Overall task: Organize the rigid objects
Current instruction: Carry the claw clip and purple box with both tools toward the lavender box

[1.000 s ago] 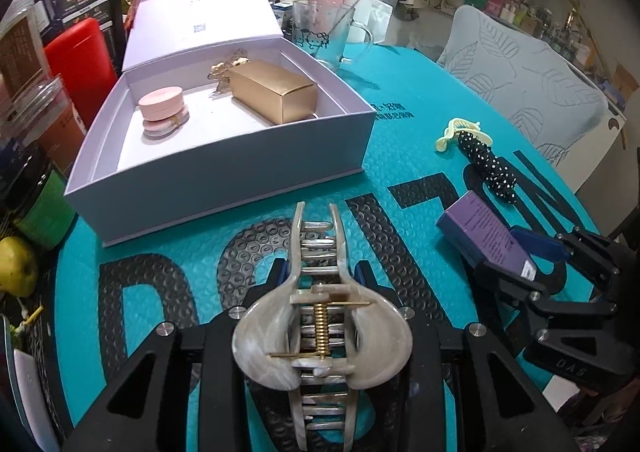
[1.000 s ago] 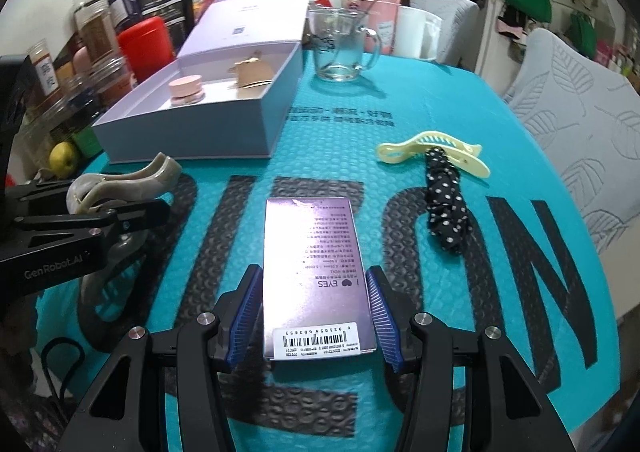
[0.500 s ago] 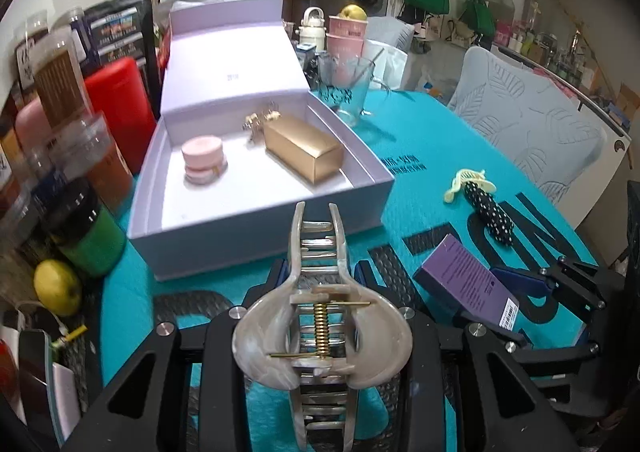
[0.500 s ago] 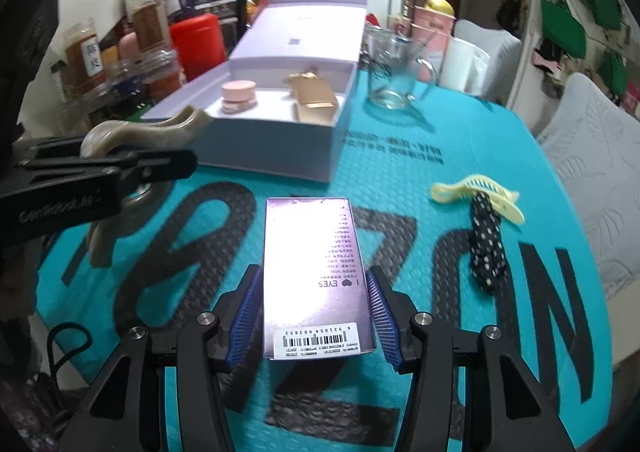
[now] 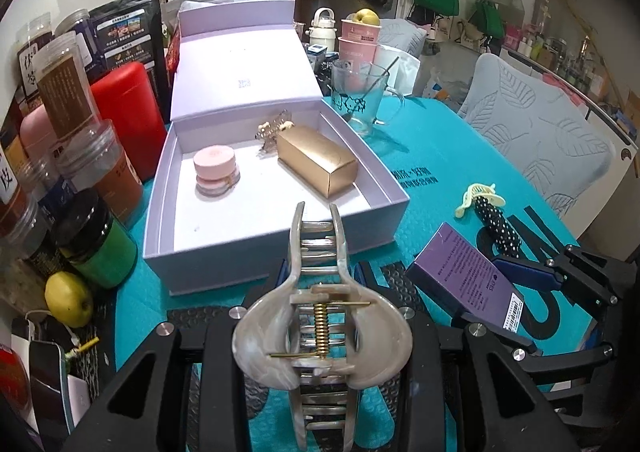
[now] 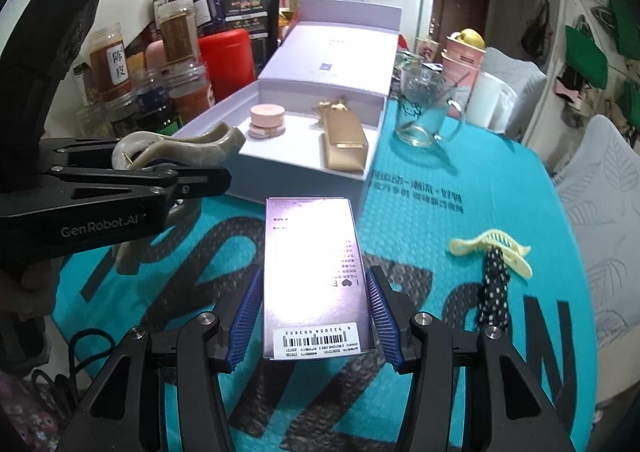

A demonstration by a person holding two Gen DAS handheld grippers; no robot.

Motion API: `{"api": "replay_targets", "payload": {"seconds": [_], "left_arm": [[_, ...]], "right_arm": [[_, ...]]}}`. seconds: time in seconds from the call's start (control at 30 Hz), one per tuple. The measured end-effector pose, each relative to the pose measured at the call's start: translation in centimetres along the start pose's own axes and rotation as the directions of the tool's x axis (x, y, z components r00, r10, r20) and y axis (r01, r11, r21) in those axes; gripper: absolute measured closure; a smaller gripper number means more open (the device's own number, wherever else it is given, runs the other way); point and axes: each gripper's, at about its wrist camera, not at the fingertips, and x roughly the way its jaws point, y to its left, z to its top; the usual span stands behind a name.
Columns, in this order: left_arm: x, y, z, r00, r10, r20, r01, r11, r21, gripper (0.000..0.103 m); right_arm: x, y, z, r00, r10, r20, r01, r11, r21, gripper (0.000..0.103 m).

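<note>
Teal table mat [image 6: 500, 180] underlies everything. Nearest, the left gripper [image 5: 320, 272] clamps a marbled grey claw clip [image 5: 322, 336] and the right gripper [image 6: 314, 316] clamps a purple carton [image 6: 314, 272], both off the mat. Beyond lies the open lilac gift box [image 5: 276, 248] holding a pink jar [image 5: 216, 170] and gold box [image 5: 316, 164]; right, a yellow hair clip [image 6: 490, 248].

I saw even indoor light, glare whitening the purple box [image 6: 316, 272], and fisheye bending with dark corners.
</note>
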Motion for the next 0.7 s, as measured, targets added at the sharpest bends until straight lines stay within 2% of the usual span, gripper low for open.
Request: {"api": "replay_targets", "payload": {"seconds": [0.2, 0.7], "left_arm": [[0.2, 0.2, 1.5, 1.0, -0.018, 0.003, 0.018, 1.0, 0.015, 0.069], [0.4, 0.7, 5.2, 0.999, -0.011, 0.05, 0.009, 0.999, 0.043, 0.069]], "right_arm": [[0.0, -0.5, 1.5, 1.0, 0.021, 0.019, -0.021, 1.0, 0.007, 0.051], [0.0, -1.7, 5.2, 0.997, 0.054, 0.056, -0.054, 0.999, -0.009, 0.051]]}}
